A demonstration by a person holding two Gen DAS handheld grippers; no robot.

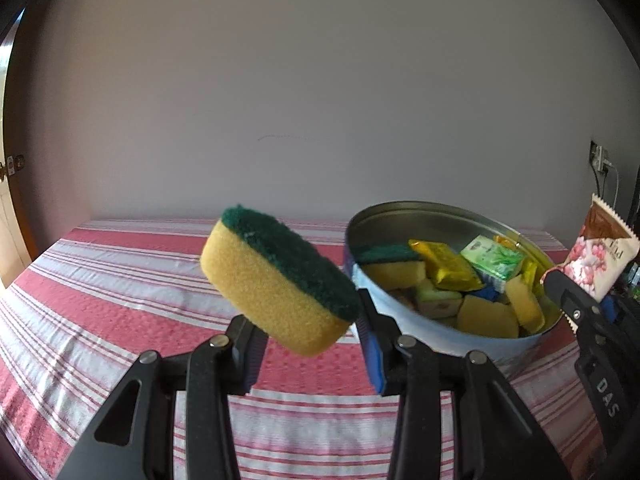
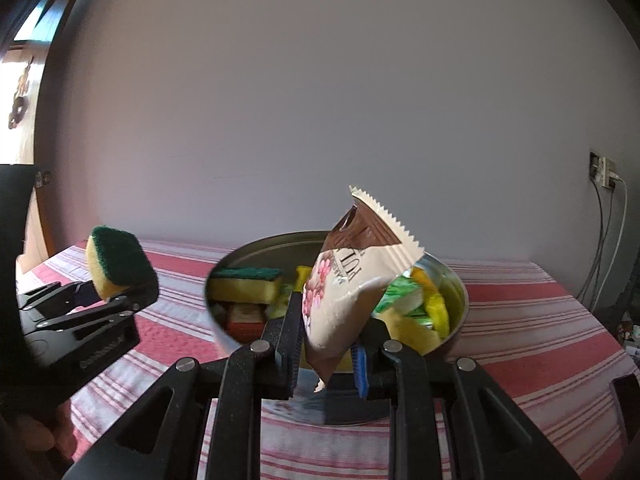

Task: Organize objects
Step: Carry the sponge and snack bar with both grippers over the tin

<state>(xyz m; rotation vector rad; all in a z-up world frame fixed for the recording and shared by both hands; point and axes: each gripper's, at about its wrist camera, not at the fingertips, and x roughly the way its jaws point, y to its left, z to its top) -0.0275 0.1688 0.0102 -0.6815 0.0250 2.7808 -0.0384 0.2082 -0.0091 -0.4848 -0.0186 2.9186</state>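
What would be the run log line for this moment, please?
left gripper: shut on sponge | right gripper: shut on sachet | tin: partly filled, on table

The sponge [image 1: 276, 280] is porous yellow foam topped with a rough, matt green scouring pad. The round tin [image 1: 400, 216] is smooth, dully shiny metal inside. The sachet [image 2: 352, 292] is glossy, crinkled printed film. The striped tablecloth [image 1: 120, 280] is textured woven cloth.

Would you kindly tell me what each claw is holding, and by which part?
Left claw: sponge, by its lower end. Right claw: floral packet, by its lower end.
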